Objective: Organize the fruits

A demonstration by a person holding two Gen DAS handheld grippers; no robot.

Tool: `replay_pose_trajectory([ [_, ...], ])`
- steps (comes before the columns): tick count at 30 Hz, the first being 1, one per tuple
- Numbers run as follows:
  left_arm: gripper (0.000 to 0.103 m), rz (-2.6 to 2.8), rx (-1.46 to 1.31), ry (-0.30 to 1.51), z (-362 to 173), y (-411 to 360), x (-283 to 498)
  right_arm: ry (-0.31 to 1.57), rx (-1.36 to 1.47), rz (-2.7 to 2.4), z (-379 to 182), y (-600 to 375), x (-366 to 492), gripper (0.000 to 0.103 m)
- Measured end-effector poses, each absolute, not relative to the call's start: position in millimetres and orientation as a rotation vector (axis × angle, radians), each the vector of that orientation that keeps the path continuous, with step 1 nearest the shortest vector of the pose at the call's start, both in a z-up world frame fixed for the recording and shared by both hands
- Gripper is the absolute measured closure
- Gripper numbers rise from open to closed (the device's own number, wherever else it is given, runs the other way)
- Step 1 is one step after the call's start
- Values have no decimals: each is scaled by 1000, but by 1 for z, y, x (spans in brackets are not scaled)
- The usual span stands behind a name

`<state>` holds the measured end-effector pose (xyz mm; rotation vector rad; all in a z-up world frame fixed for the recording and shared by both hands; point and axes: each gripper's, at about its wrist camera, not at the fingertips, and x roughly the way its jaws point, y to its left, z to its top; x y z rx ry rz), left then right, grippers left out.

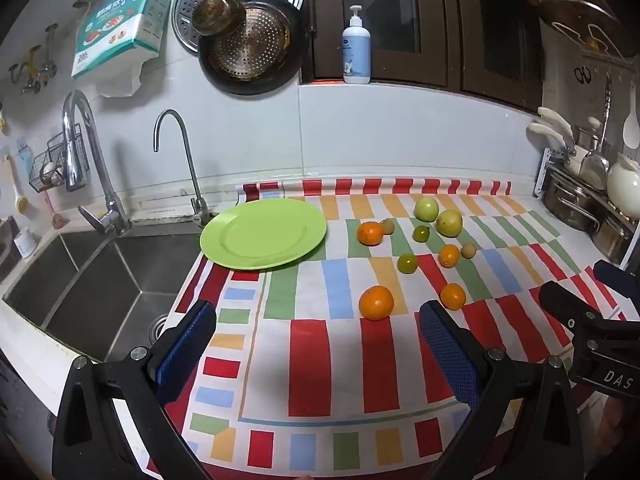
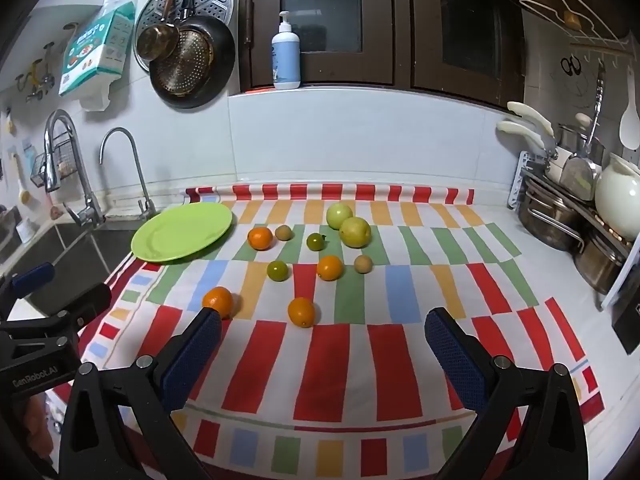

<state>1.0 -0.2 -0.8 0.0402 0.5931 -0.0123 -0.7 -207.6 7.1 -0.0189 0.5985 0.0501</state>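
Note:
A green plate (image 1: 262, 234) (image 2: 182, 232) lies empty at the back left of the striped cloth, beside the sink. Several fruits lie loose on the cloth to its right: oranges (image 1: 376, 303) (image 2: 218, 301), small green citrus (image 1: 407, 263) (image 2: 277, 270), two pale green apples (image 1: 449, 222) (image 2: 355, 232) and small brown fruits (image 1: 468, 250) (image 2: 363, 264). My left gripper (image 1: 316, 336) is open and empty, hovering just short of the nearest orange. My right gripper (image 2: 322, 340) is open and empty, near another orange (image 2: 301, 311).
A steel sink (image 1: 92, 284) with two taps (image 1: 90, 160) lies left of the cloth. Steel pots and a white teapot (image 2: 618, 200) stand at the right. A soap bottle (image 2: 286, 54) is on the window ledge. Pans hang on the wall (image 1: 248, 40).

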Motion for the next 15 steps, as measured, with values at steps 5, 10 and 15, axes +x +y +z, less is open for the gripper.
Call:
replay_pose_trajectory([
  [5, 0, -27, 46, 579, -2, -3, 0, 591, -17, 57, 7, -206, -3, 1],
  [10, 0, -16, 41, 569, -2, 5, -8, 590, -15, 57, 7, -207, -3, 1],
  [15, 0, -14, 42, 568, -2, 6, -13, 587, -20, 63, 7, -203, -6, 1],
])
